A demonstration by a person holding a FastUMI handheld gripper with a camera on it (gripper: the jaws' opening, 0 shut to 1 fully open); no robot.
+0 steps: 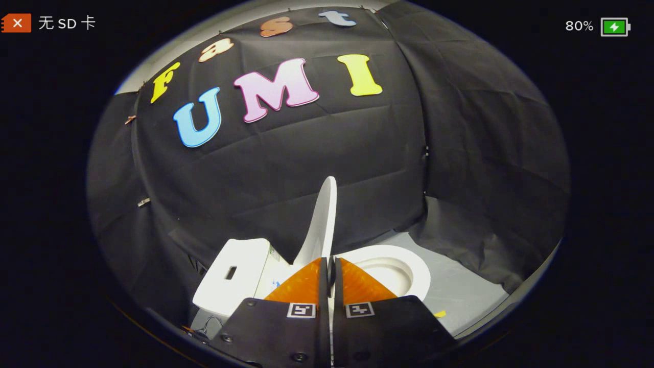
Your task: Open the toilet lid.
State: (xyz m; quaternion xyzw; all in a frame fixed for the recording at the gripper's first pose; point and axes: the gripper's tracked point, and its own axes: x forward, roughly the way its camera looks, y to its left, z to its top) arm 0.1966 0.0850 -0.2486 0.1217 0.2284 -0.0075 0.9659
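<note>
Toilet lid upright, smooth; claw closed beside it.

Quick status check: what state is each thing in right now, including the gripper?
toilet lid: raised, standing about upright, its edge between the fingertips.
toilet seat: down on the bowl, uncovered.
toilet tank: closed on top, beside the lid.
gripper: fingers nearly together on the lid's edge; firm grip unclear.

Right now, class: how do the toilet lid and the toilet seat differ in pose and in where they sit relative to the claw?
The toilet lid stands raised, seen edge-on; the toilet seat lies flat around the bowl. The lid rises straight beyond the claw, whose fingers are closed together; the seat sits off to one side. Both are white.
</note>
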